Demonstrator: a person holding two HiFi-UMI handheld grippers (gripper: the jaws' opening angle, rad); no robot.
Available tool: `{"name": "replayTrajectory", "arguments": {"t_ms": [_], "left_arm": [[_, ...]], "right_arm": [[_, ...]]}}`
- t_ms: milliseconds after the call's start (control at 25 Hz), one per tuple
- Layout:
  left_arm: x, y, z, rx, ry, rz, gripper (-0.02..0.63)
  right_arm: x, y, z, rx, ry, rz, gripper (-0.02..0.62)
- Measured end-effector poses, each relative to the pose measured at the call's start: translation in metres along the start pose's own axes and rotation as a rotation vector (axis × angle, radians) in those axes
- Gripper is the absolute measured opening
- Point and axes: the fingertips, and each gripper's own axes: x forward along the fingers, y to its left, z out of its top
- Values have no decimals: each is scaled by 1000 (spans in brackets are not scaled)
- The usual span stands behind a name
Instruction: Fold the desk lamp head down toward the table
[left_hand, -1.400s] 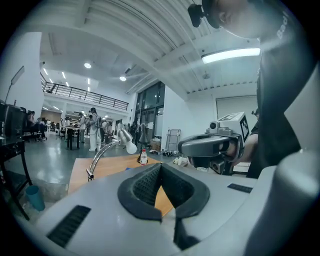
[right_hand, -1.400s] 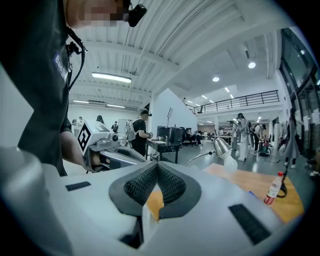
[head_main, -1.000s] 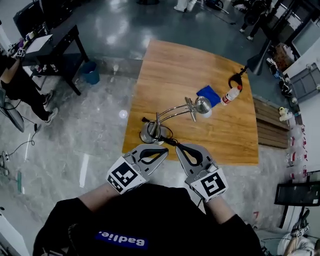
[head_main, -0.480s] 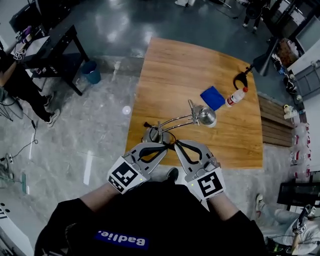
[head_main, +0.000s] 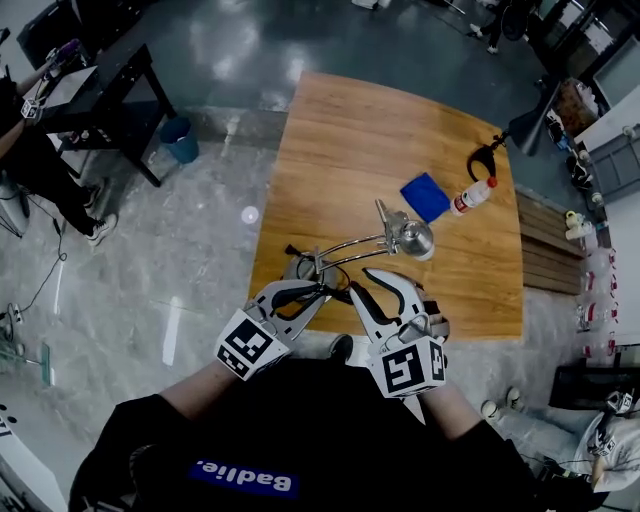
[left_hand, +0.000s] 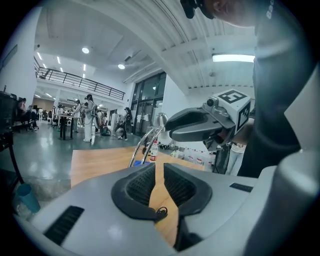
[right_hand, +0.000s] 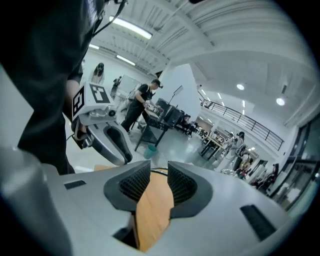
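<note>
Head view: wooden table (head_main: 340, 130) on glossy grey floor (head_main: 200, 230), black desk (head_main: 118, 70) nearby.

Blue cloth (head_main: 425, 196) near red-capped bottle (head_main: 472, 195); teal bin (head_main: 181, 140) apart.

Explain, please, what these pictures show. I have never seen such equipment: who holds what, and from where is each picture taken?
There is no robot: a person holds a grasping tool in each hand, the left tool and the right tool. The cubes with square markers are parts of them. The head view comes from a camera on the person's head, looking steeply down. The two gripper views come from a camera on each tool, looking along its jaws. On the wooden table stands a desk lamp with a curved metal arm; beyond it lie a blue pad and a small bottle with a red cap. Nothing is held: both tools have just been opening their jaws, the right wider, and only the table shows between them.
</note>
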Motion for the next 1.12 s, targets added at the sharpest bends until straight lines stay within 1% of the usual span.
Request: {"name": "replayTrajectory", "arguments": {"t_ms": [80,160,240,400,520,600,720,840,1000,1120], "left_arm": [[4,8,-9,-18,13,14,79],[6,14,-19,-39,23,30,122],[8,22,-29,-55,34,50,146],[16,35,-43,-69,60,65,178],[25,44,-55,-50,81,67,183],[33,49,-64,-38,97,68,184],[45,53,-72,-26,121,65,184],[56,58,-75,-19,123,73,184],[64,60,-84,-21,132,76,184],[68,62,-84,-25,125,91,184]], "right_arm": [[2,-3,-6,-101,74,-30,112],[2,-6,-9,-197,134,-70,123],[2,-9,-10,-281,183,-113,126],[4,-20,-10,-427,271,-185,127],[6,-25,-15,-532,348,-214,127],[8,-28,-22,-595,404,-219,127],[10,-31,-34,-654,467,-216,127],[14,-37,-41,-686,509,-226,127],[20,-40,-46,-699,541,-240,126],[21,-42,-47,-710,543,-253,123]]}}
